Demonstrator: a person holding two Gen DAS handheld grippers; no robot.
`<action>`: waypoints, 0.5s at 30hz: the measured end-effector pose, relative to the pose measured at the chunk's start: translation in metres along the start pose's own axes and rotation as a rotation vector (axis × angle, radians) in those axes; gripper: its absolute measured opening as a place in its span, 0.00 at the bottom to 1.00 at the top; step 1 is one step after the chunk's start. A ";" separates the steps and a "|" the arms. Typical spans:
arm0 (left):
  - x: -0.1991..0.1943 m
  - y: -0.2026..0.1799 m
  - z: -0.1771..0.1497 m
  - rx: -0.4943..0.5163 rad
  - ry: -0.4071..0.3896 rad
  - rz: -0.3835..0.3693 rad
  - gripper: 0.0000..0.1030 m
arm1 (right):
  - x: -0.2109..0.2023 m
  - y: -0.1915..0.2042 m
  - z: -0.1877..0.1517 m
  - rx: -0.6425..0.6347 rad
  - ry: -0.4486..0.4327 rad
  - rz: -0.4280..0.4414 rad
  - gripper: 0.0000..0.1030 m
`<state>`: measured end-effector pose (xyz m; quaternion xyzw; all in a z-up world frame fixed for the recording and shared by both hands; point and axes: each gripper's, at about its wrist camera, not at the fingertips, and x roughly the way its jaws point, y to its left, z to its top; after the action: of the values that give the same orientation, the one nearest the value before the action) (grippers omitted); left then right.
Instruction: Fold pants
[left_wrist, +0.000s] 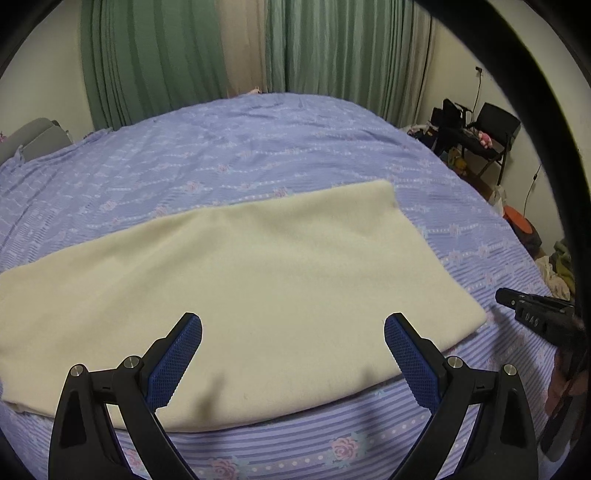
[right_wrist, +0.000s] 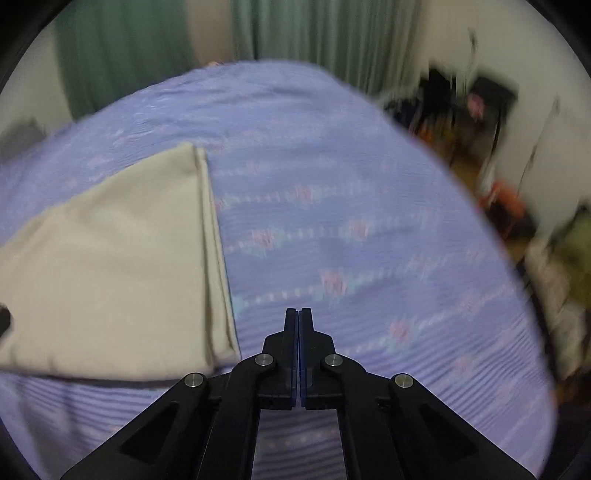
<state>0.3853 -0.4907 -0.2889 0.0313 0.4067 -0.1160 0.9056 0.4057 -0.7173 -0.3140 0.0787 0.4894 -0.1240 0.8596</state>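
Pants: cream fleece pants (left_wrist: 236, 288), folded into a flat rectangle, lie on the lilac floral bedspread (left_wrist: 258, 147) near the bed's front edge.
Left hand-held gripper (left_wrist: 293, 332): released, blue pads spread wide above the pants.
Right hand-held gripper (right_wrist: 299, 314): clenched on nothing, just right of the pants' layered edge.
Right view: blurred.

The left black plastic two-finger gripper (left_wrist: 293, 332) has angular linkage arms joined by round silver screw heads, two on each side. Its fingers carry blue pads (left_wrist: 173, 363) with a fine cross-hatched, mesh-like texture on their inner faces. The right black plastic two-finger gripper (right_wrist: 299, 312) has the same build: matte black arms with triangular cut-outs near the base, four silver screws at the pivots, and a thin strip of blue showing along the inner edge of each finger.
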 end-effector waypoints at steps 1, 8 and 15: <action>0.000 0.001 0.000 0.000 0.000 0.000 0.98 | -0.002 -0.005 0.000 0.024 -0.005 0.001 0.01; 0.005 0.016 0.010 -0.003 -0.062 0.069 0.98 | -0.024 0.037 0.054 -0.103 -0.177 0.159 0.49; 0.028 0.036 0.030 -0.011 -0.104 0.138 0.98 | 0.020 0.094 0.114 -0.220 -0.205 0.224 0.49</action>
<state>0.4335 -0.4651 -0.2912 0.0481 0.3565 -0.0523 0.9316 0.5365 -0.6596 -0.2714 0.0250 0.3980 0.0194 0.9168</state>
